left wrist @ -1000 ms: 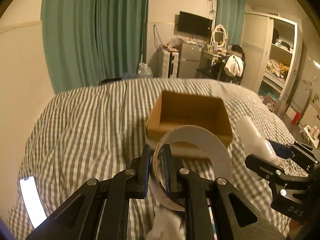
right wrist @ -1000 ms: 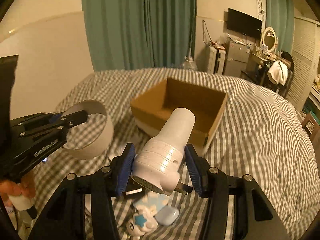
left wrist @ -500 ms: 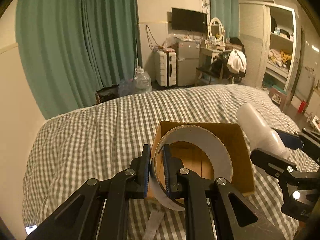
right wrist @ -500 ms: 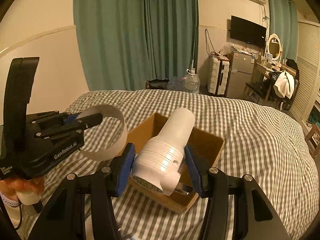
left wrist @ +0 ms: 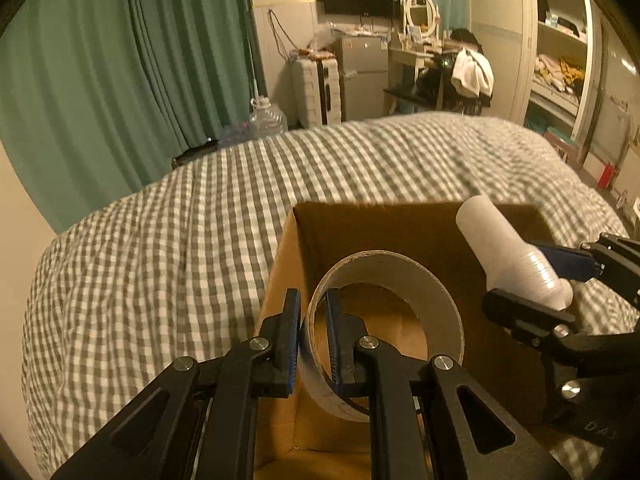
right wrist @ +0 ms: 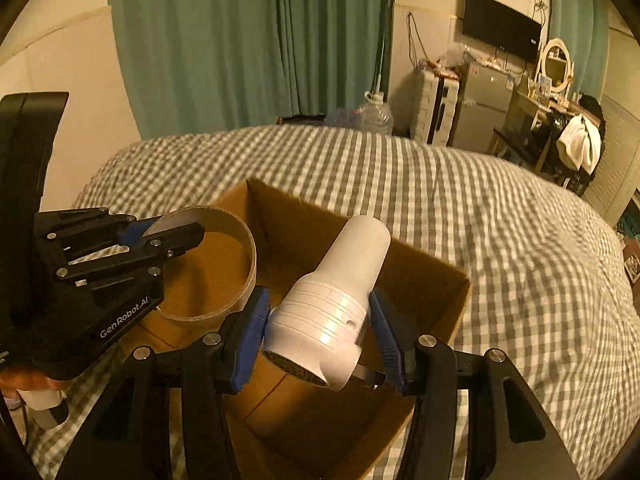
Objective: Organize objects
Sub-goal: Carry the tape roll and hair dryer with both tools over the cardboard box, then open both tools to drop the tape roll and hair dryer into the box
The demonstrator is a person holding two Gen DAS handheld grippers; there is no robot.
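both grippers now hover over the cardboard box point(right wrist: 440, 280): left gripper point(left wrist: 313, 320) clamping tape roll point(left wrist: 400, 276), right gripper point(right wrist: 320, 320) clamping white device point(right wrist: 332, 300).

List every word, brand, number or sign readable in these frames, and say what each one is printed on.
"GenRobot.AI": white print on the body of the left gripper, right wrist view.
"DAS": partial white letters on the body of the right gripper, left wrist view; the rest is cut off.
White print at the left edge, right wrist view: too small to read.

left hand-held gripper point(left wrist: 313, 334) | pinches tape roll point(left wrist: 400, 276) wall | over cardboard box point(left wrist: 280, 280)
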